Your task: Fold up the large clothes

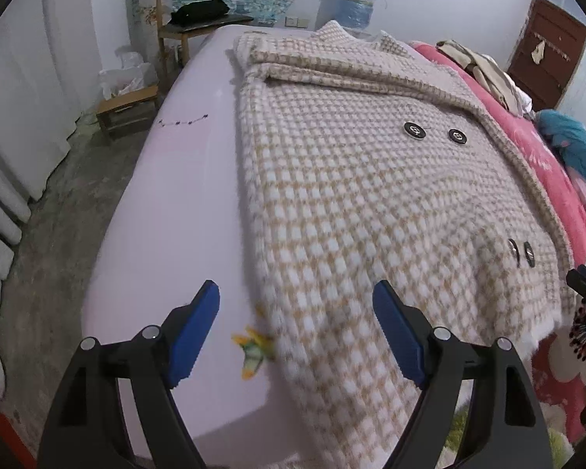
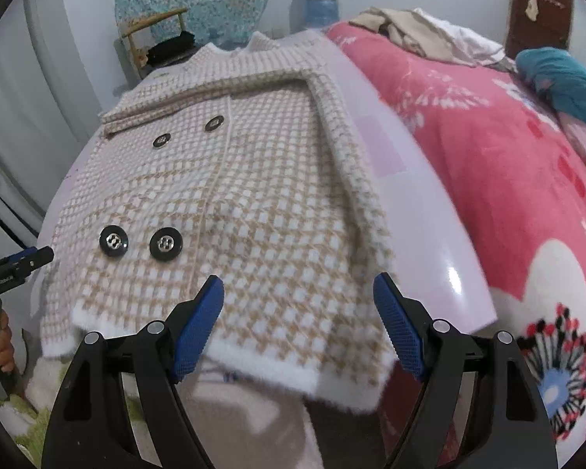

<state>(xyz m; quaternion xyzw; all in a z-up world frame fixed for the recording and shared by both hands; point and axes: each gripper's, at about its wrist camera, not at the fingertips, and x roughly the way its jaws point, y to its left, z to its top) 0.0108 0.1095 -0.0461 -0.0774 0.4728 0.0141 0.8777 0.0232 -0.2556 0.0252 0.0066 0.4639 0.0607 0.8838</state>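
Houndstooth coat point(image 1: 371, 179) lies flat, sleeves folded in, on the lavender table point(image 1: 183, 179), hem overhanging the near edge; left tongs point(image 1: 296, 326) and right tongs point(image 2: 299, 322) both open, empty, poised above the hem, probably for the next fold.

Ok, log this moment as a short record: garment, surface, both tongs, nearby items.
garment: checked coat lying flat, sleeves folded in, hem overhanging the near edge
buttons: four black buttons visible, in two pairs
surface: pale lilac board
left tongs: open, nothing between them, over the coat's left edge
right tongs: open, empty, above the hem
nearby: pink floral blanket to the right
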